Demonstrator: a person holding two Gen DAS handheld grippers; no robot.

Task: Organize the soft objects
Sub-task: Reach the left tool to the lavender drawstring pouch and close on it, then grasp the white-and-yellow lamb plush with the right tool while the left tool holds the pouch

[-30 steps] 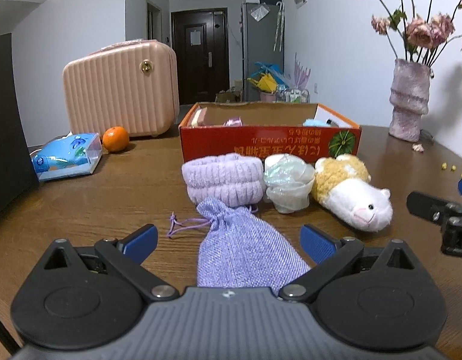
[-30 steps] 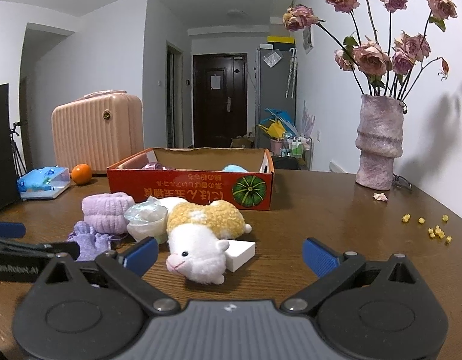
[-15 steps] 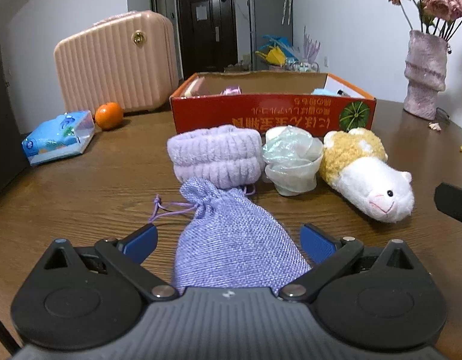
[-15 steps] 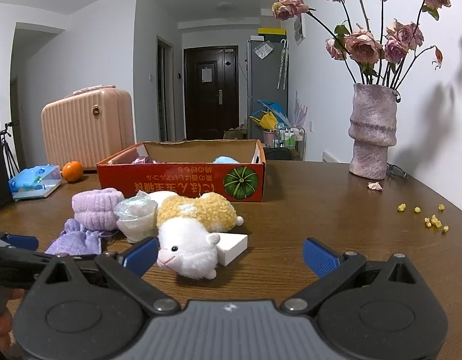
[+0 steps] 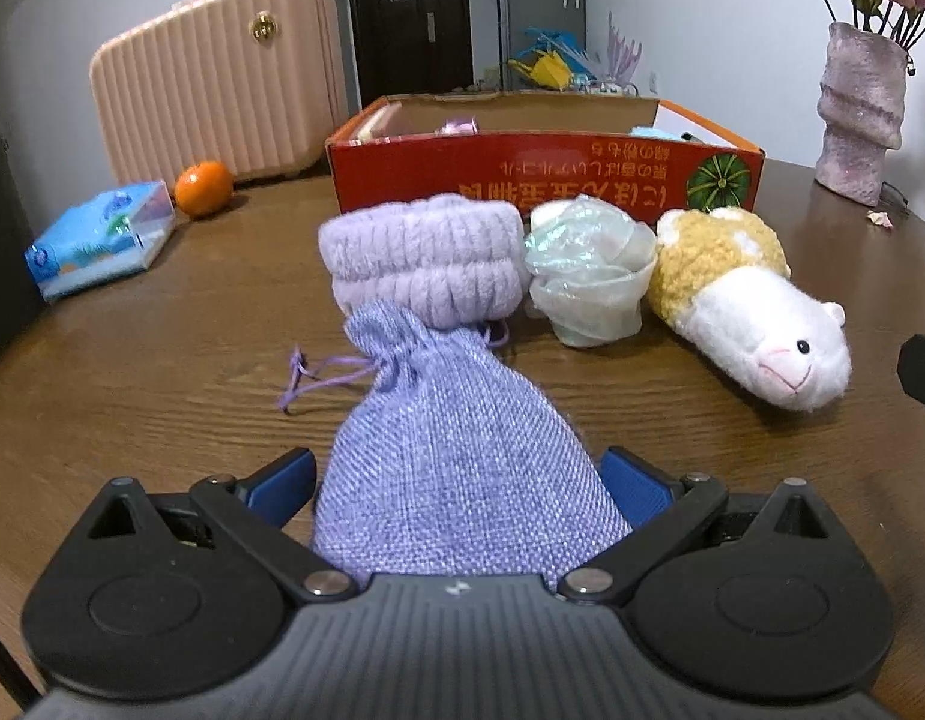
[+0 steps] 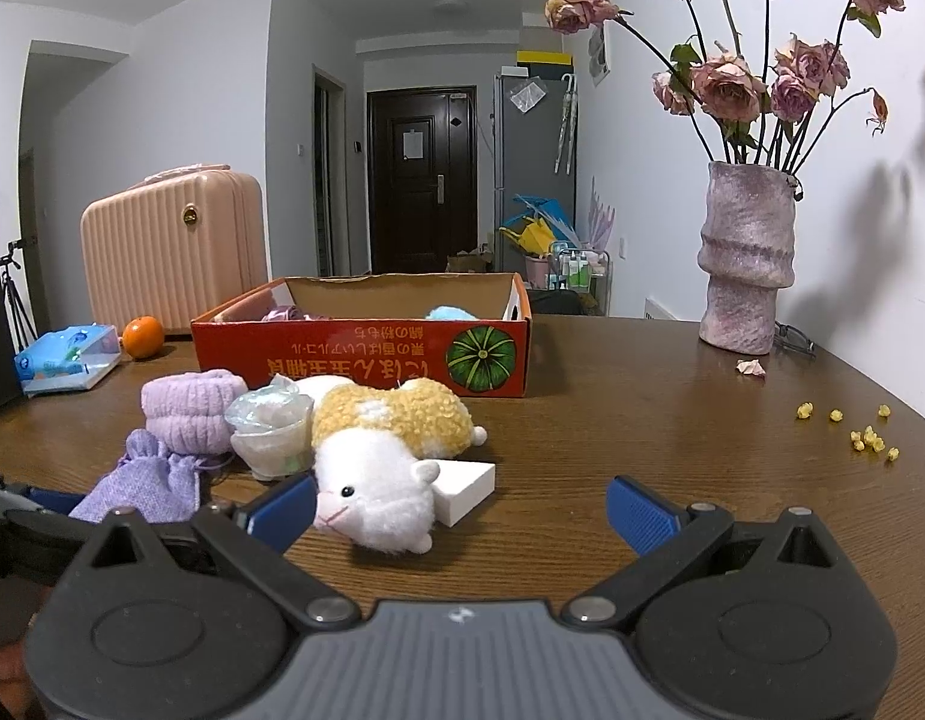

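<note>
Landmark: red cardboard box (image 5: pixel 546 174) on the wooden table (image 5: pixel 162 360); far left of the box a blue tissue pack (image 5: pixel 99 238), then an orange (image 5: pixel 203 188) and a pink suitcase (image 5: pixel 222 78) behind it; in front of the box, left to right: purple knit roll (image 5: pixel 423 264), pale organza bundle (image 5: pixel 588 276), plush hamster (image 5: pixel 744 300); lavender drawstring pouch (image 5: pixel 462 456) lies nearer than the roll, touching it, its bottom end between the wide-spread fingers of the left gripper (image 5: pixel 459 483); contact with the pads cannot be told; right gripper (image 6: pixel 462 507) wide, nothing between its fingers, hamster's head just beside its left finger; white block (image 6: pixel 465 483) against the hamster; vase (image 6: pixel 747 258) of dried roses far right of the box.
</note>
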